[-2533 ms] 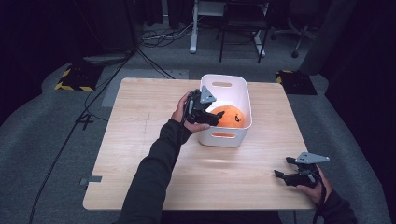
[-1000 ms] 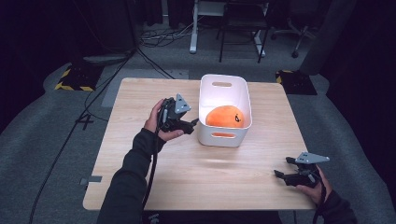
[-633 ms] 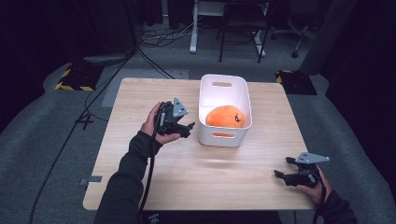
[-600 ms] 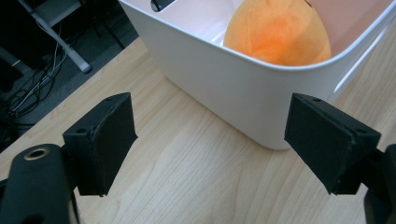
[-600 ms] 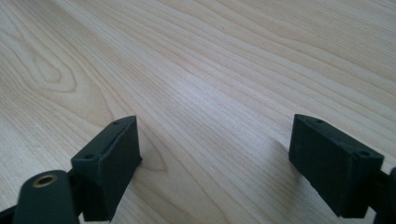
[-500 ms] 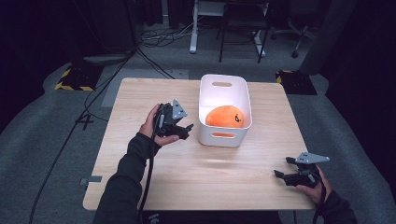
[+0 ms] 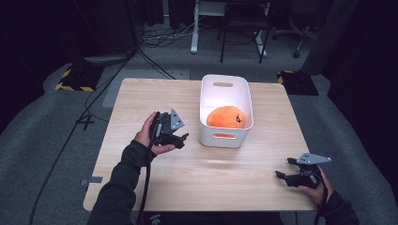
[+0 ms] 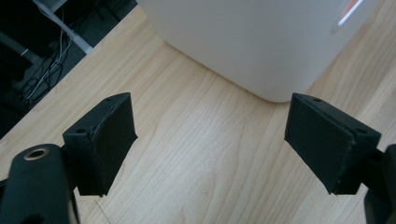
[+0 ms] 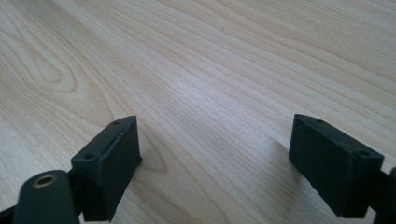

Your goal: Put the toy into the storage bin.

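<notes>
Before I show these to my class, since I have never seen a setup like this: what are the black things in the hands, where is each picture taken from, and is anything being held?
A person sits at a wooden table and holds a hand tool with two black jaws in each hand. The high view looks down from above: the left gripper is beside a white bin, and the right gripper is near the table's front right corner. In the bin lies an orange soft toy.

The other two pictures come from small cameras riding on the tools, looking along their jaws. The left gripper view shows its jaws wide apart over bare wood, with the bin's white wall just ahead. The right gripper view shows open jaws over bare table. Neither tool holds anything.
</notes>
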`<move>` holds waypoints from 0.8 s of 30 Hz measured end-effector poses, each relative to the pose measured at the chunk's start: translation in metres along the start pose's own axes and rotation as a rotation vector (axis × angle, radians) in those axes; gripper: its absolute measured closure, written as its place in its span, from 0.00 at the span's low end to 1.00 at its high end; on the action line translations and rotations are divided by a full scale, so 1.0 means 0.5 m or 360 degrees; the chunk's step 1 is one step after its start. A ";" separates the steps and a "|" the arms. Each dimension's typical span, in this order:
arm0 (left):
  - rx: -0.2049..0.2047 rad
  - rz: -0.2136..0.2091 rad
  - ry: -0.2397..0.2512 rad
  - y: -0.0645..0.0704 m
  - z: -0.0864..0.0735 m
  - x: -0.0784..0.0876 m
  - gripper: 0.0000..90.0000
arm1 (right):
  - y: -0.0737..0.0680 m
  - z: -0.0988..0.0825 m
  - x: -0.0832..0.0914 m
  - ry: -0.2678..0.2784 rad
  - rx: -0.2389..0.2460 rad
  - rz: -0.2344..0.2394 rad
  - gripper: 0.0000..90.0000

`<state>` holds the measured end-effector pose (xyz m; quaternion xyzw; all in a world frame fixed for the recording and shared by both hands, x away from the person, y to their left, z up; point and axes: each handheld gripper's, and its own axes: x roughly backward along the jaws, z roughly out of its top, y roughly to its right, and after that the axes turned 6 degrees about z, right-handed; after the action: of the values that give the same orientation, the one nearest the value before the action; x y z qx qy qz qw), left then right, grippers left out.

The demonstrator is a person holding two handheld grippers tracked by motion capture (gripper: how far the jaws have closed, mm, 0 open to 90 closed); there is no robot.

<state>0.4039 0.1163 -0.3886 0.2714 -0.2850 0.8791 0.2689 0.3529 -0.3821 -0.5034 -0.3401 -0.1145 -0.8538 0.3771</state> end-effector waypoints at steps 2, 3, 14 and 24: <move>-0.0010 0.0011 -0.0018 0.001 -0.006 0.000 0.18 | 0.000 0.000 0.000 0.0000 0.0000 0.0000 0.19; -0.0014 0.0014 -0.0027 0.004 -0.011 0.000 0.18 | 0.000 0.000 0.000 0.0000 0.0001 0.0000 0.19; -0.0014 0.0012 -0.0078 0.010 -0.048 0.001 0.18 | 0.000 0.000 0.000 0.0000 0.0001 0.0000 0.19; -0.0026 0.0036 -0.0124 0.008 -0.084 0.005 0.19 | 0.000 0.000 0.000 0.0000 0.0000 0.0000 0.19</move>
<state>0.3860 0.1415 -0.4171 0.2999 -0.3056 0.8685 0.2498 0.3529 -0.3822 -0.5034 -0.3401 -0.1146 -0.8538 0.3771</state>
